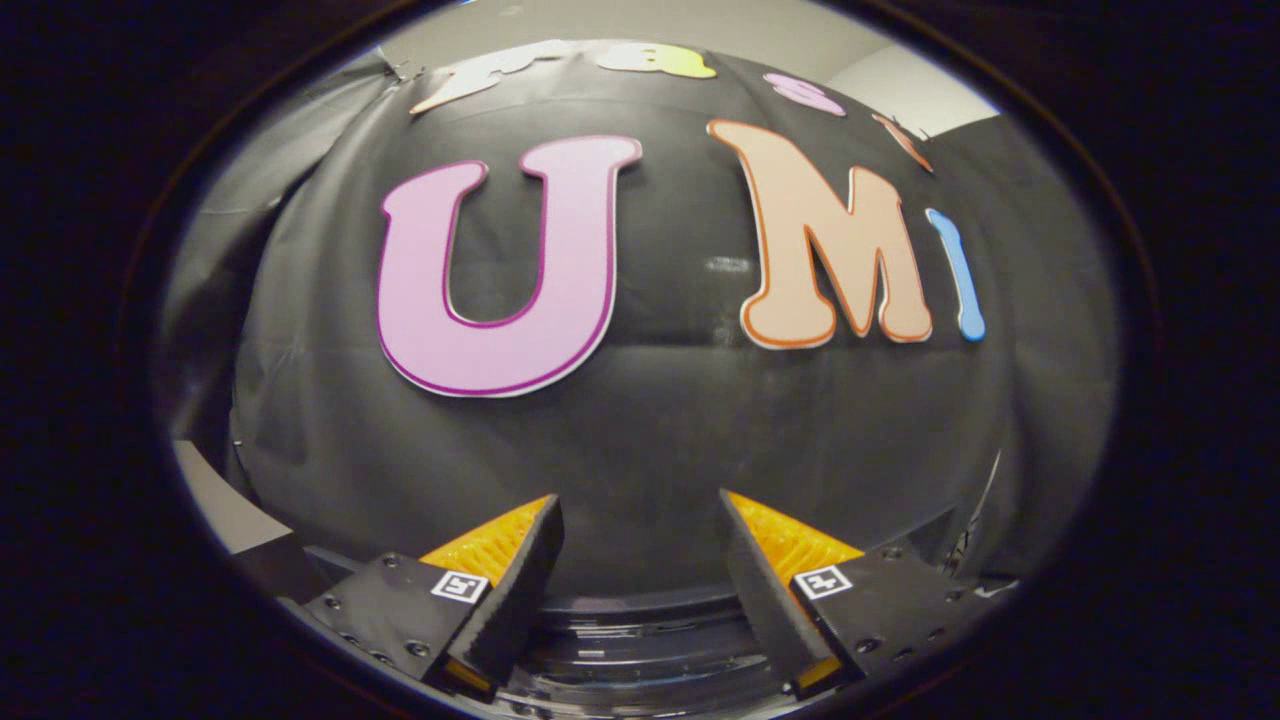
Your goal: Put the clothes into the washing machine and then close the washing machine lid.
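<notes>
Nearest the camera: gripper [640, 515], its two fingers [505, 590] spread wide apart, nothing held between them
Finger pads: orange ribbed faces turned inward, black outer shells, a small square marker on each
Below and between the fingers: dark, glossy, curved surface [640, 640], probably the washing machine top; lid position cannot be told
Beyond the fingers: black cloth wall [650, 440] of the booth
Clothes: cannot tell where they are

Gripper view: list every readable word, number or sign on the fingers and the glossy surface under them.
No readable words or numbers.
Left marker and right marker: black-and-white square patterns, one per finger, not letters.
Glossy dark surface: nothing legible.
Gripper open, fingers apart, holding nothing.
</notes>
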Action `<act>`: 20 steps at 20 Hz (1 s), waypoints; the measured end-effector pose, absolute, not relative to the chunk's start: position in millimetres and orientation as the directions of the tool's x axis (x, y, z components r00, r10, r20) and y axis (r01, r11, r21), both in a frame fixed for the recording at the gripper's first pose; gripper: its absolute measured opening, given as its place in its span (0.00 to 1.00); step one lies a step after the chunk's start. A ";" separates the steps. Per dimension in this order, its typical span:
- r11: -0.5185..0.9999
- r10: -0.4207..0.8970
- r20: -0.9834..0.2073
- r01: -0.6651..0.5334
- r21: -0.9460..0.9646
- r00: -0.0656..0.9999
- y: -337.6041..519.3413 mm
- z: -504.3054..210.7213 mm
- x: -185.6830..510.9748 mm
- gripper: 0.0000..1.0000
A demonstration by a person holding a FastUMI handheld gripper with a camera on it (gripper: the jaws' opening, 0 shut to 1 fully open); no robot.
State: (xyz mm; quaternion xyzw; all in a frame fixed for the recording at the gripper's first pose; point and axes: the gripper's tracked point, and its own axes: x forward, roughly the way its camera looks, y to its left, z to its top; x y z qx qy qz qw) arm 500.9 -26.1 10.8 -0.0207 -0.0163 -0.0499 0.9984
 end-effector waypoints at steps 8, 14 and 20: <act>0.995 -0.091 -0.040 0.089 -0.040 0.995 -22.5 9.0 493.0 0.96; 0.994 -0.099 -0.026 0.097 -0.045 0.995 -20.8 8.3 485.6 0.96; 0.993 -0.109 -0.021 0.108 -0.046 0.994 -20.5 6.0 484.0 0.96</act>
